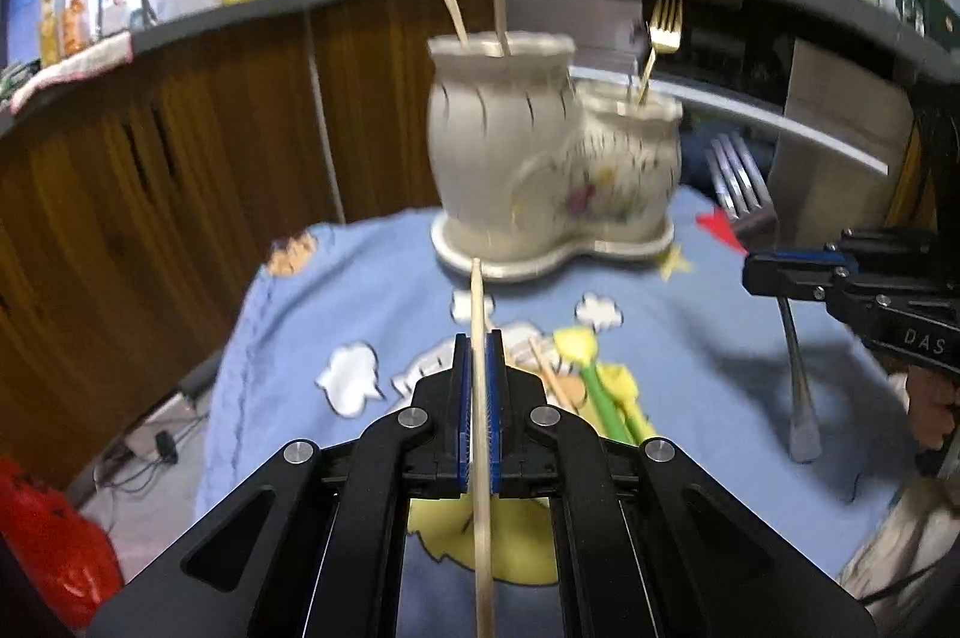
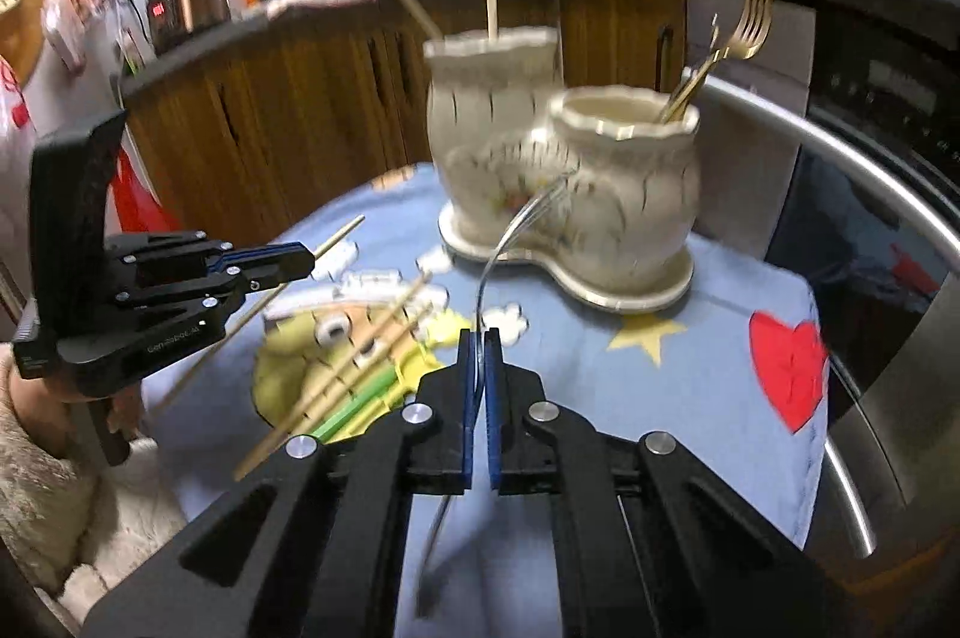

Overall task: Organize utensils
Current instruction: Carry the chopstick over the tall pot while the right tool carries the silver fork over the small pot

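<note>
Left wrist view: the left hand-held gripper (image 1: 478, 338) is clamped on a pale wooden chopstick (image 1: 478, 314), its tip pointing at the base of the cream double-pot ceramic utensil holder (image 1: 540, 146), whose taller pot already carries two chopsticks.

Right wrist view: the right hand-held gripper (image 2: 480, 338) is pinched on a silver metal fork (image 2: 510, 230), tines just before the holder's shorter pot, where a gold fork (image 2: 741, 32) stands. Loose chopsticks (image 2: 360, 350) lie left of the holder. Mid-delivery, I'd say; next calls for lifting each piece over its rim.
</note>
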The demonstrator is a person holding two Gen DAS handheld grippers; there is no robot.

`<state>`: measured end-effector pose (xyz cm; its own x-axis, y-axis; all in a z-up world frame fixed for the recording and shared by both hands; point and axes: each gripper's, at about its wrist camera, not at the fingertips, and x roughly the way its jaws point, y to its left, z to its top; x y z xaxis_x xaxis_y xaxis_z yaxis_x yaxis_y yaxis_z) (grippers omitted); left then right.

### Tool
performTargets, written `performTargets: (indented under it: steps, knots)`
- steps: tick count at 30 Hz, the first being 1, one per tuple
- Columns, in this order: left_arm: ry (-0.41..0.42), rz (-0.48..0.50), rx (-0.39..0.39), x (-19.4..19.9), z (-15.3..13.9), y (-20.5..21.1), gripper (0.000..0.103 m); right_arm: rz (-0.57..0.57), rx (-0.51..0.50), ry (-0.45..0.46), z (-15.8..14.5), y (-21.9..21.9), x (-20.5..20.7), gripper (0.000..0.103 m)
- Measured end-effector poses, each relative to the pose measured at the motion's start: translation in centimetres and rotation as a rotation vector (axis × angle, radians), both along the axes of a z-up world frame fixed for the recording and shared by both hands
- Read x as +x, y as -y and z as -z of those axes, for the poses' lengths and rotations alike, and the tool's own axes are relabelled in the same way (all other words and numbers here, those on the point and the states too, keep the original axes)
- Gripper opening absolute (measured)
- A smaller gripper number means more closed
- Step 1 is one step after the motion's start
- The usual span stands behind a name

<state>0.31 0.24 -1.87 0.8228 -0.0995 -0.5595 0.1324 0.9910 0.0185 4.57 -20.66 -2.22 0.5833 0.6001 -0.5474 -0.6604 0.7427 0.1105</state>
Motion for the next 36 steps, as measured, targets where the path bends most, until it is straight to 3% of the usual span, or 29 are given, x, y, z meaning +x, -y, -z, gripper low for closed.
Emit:
performTargets:
  steps: [7,12,19,23,26,30,36]
  knots:
    - [0.142,-0.031,-0.087,-1.0,-1.4,-0.9,0.005,0.023,0.034,0.057,-1.0,0.4,-0.3,0.003]
    - [0.256,-0.046,-0.14,-1.0,-3.3,-1.6,0.005,0.071,0.051,0.165,-3.0,0.4,-0.2,0.003]
    - [0.392,-0.023,-0.202,2.5,-7.8,-1.8,0.005,0.162,0.113,0.26,-7.0,0.6,3.0,0.003]
    - [0.503,-0.033,-0.177,5.0,-10.5,-1.0,0.005,0.212,0.171,0.294,-9.1,1.0,5.1,0.003]
    - [0.561,-0.037,-0.2,6.8,-11.9,-1.0,0.005,0.246,0.21,0.321,-10.3,1.4,6.7,0.003]
    - [0.583,-0.021,-0.292,10.4,-13.1,-2.0,0.005,0.275,0.244,0.334,-10.9,1.6,8.9,0.003]
    - [0.591,-0.018,-0.328,14.4,-14.1,-2.3,0.005,0.281,0.257,0.317,-10.7,1.5,11.4,0.003]
